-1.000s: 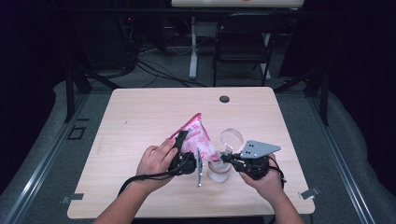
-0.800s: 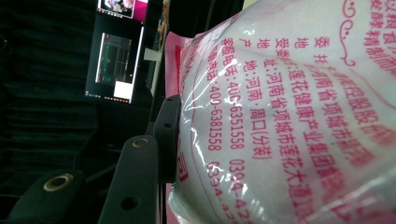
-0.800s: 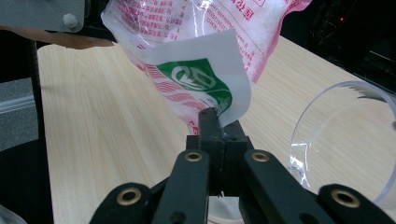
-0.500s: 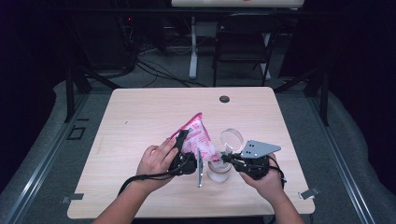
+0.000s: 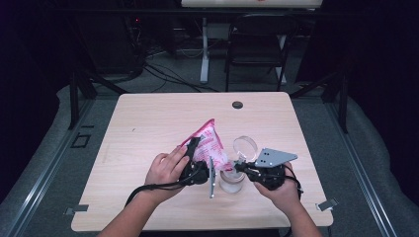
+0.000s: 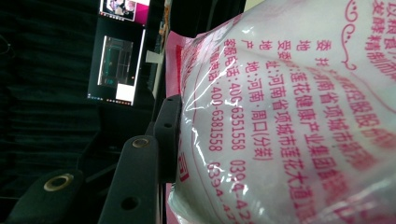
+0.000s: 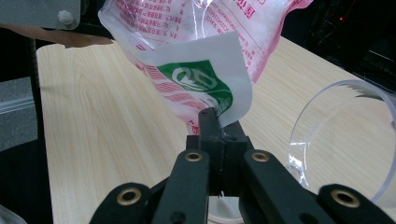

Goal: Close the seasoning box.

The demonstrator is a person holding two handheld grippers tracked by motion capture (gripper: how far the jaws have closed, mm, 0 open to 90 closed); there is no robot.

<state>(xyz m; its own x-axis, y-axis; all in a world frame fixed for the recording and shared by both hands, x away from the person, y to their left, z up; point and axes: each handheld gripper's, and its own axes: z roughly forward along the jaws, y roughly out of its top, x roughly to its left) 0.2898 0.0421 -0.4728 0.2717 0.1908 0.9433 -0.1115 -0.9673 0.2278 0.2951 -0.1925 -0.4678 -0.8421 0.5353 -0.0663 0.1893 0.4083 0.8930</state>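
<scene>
One pink-printed bag (image 5: 210, 143) — white crystals inside.

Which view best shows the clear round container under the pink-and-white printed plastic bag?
The high view: the clear round container stands whole on the light wooden table, below the pink-and-white printed plastic bag. The right gripper view catches just a sliver of its rim behind the fingers; the left gripper view is mostly bag.

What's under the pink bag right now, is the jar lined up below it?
A clear jar stands on the table below the pink bag's lower corner, which the right tongs pinch. Its clear lid lies beside. The bag and tongs cover the jar's mouth, so exact alignment is unclear.
</scene>
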